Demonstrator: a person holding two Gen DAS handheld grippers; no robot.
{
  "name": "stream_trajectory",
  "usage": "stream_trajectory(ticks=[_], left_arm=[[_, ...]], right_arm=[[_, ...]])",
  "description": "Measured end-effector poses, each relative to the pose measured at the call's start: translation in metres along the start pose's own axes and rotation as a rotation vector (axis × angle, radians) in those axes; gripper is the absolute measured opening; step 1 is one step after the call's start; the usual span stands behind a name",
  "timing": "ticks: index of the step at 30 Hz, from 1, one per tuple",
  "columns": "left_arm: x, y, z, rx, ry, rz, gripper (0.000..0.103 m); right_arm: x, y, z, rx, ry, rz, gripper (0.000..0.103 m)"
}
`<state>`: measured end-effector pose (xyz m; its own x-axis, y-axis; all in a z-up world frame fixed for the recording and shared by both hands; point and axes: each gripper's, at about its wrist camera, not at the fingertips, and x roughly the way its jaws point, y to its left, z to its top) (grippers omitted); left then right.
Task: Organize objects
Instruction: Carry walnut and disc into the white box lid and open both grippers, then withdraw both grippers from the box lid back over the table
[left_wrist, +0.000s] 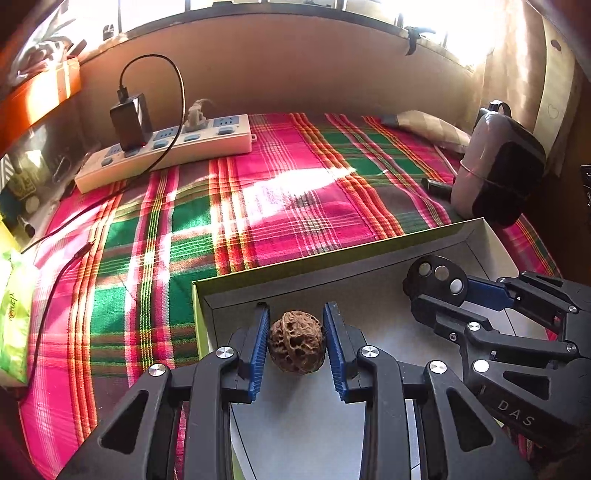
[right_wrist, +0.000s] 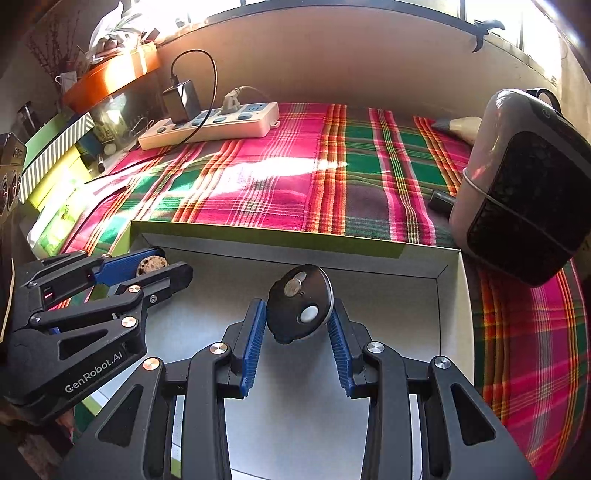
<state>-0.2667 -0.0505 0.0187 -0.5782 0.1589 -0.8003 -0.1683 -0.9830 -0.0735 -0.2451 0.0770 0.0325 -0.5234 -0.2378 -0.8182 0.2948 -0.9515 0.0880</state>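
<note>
Over the box, far-left corner: our left gripper clamps a walnut.
Box middle: our right gripper clamps a black disc; its underside is hidden.

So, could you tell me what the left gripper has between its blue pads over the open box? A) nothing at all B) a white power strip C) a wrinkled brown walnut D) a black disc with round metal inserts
C: in the left wrist view the left gripper has its blue pads closed on a wrinkled brown walnut above the box; the right gripper holds the black disc.
</note>
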Motion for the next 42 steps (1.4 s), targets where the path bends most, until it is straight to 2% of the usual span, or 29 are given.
stream_trajectory(ticks=[15,21,24,42], left_arm=[[0.003,-0.003,0.002,0.008,0.015,0.004,0.029],[0.0,-0.001,0.001,-0.004,0.016,-0.005,0.034],[-0.005,0.001,0.0,-0.015,0.007,0.002,0.038],[-0.059,-0.004,-0.025,-0.041,-0.065,-0.011,0.04]], right_arm=[[0.005,-0.002,0.001,0.02,0.022,-0.01,0.036],[0.004,-0.003,0.0,0.035,0.021,-0.025,0.048],[0.003,-0.003,-0.001,0.038,0.021,-0.032,0.054],[-0.035,0.002,-0.022,0.038,-0.031,-0.036,0.058]])
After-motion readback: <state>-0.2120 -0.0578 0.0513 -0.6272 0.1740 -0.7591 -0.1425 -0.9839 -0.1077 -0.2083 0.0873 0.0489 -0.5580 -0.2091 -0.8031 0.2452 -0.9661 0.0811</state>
